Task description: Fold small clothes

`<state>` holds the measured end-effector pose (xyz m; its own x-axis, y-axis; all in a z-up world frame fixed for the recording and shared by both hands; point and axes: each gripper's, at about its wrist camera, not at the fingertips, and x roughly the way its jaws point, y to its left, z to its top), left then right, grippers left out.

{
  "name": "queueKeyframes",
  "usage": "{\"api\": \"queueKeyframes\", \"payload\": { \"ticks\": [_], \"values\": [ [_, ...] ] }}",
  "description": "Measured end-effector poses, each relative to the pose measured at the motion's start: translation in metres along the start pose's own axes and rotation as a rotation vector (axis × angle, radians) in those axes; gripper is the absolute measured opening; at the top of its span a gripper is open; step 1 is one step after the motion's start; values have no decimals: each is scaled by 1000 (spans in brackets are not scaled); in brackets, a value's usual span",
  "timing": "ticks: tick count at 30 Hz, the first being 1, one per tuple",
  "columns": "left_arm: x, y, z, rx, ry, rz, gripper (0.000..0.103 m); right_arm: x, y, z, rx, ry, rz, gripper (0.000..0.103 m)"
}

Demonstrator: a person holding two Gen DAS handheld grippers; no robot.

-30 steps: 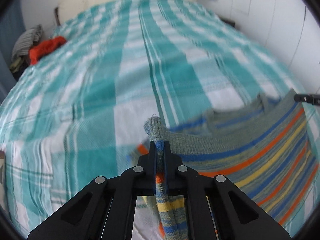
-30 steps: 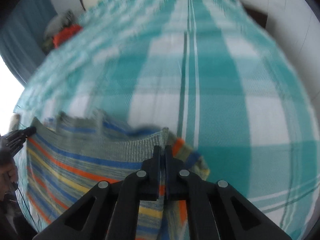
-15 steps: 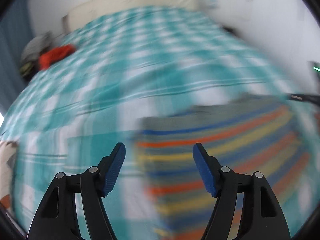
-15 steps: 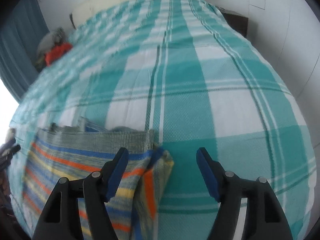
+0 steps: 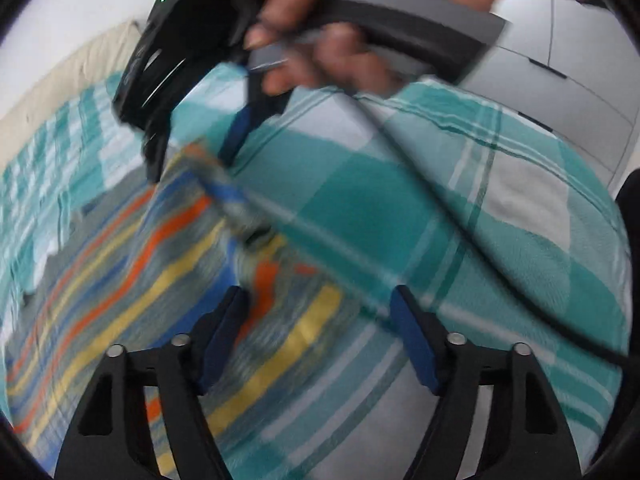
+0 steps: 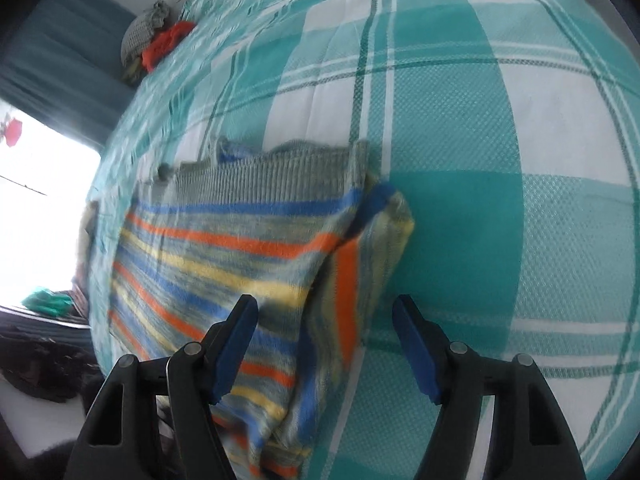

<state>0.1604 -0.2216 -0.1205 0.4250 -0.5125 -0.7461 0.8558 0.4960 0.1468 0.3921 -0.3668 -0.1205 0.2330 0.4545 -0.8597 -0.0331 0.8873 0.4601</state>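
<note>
Striped sweater [image 6: 240, 248] lies low in frame; my left gripper [image 5: 320, 336] and right gripper [image 6: 326, 344], tilted down, have just sprung apart, holding nothing.

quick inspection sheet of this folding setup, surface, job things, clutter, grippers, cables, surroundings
surface: bed under a teal and white checked bedspread.
job's things: striped knit garment lying on the bedspread, its right side lapped over.
clutter: red and grey clothes pile at the far bed edge.
grippers: left gripper and right gripper open, jaws just parted, pressing on nothing.
cables: black cable trailing over the bed.
surroundings: bright window, white cabinet.
</note>
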Motion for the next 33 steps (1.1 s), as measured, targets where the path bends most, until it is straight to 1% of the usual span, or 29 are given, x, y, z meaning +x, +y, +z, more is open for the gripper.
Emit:
{"api": "queueKeyframes", "payload": {
  "ticks": [1,2,3,4,6,7,9,12,14,15,16,17,18,20,21,23,24,26,29,30,31,32,33],
  "values": [
    [2,2,2,-15,-1,15,51,0,-2,3,13,-5,14,64],
    [3,6,3,-44,1,36,38,1,-5,9,28,-10,27,60],
    [4,12,3,-83,3,44,15,3,-7,13,45,-17,43,58],
    [2,19,3,-133,0,54,10,7,-7,18,58,-22,56,55],
    [-9,33,-2,-228,-32,18,8,13,-7,26,79,-23,76,29],
    [-18,39,-7,-267,-60,15,7,14,-2,28,67,-28,53,10],
    [-43,50,-17,-335,-115,19,7,8,9,31,37,-50,43,10],
    [-92,77,-42,-491,-193,21,7,-14,36,34,3,-103,81,10],
    [-122,102,-65,-609,-230,32,7,-23,69,38,-51,-120,102,10],
    [-126,116,-70,-657,-238,39,7,-23,82,40,-67,-120,112,10],
    [-142,134,-89,-736,-248,52,7,-21,100,43,-86,-122,124,10],
    [-146,140,-94,-781,-251,59,7,-16,120,46,-105,-125,135,10],
    [-157,157,-113,-847,-248,70,7,-8,140,49,-120,-125,147,10],
    [-162,179,-138,-917,-233,103,7,14,178,54,-164,-122,150,10],
    [-163,186,-150,-939,-218,127,7,28,200,56,-193,-119,141,10],
    [-167,204,-175,-995,-190,162,7,59,231,60,-218,-101,139,10],
    [-161,208,-180,-1019,-180,167,7,76,246,61,-219,-93,139,10],
    [-160,221,-199,-1081,-154,187,7,104,267,62,-220,-85,143,10],
    [-160,228,-221,-1131,-125,210,7,144,290,61,-194,-67,176,10],
    [-159,233,-227,-1142,-118,212,10,151,290,59,-185,-65,187,12],
    [-158,232,-230,-1155,-97,217,18,160,294,59,-170,-66,213,22],
    [-160,231,-233,-1168,-85,221,21,167,295,58,-144,-71,260,40],
    [-165,231,-235,-1181,-87,221,32,172,295,56,-110,-79,315,50]
  ]
}}
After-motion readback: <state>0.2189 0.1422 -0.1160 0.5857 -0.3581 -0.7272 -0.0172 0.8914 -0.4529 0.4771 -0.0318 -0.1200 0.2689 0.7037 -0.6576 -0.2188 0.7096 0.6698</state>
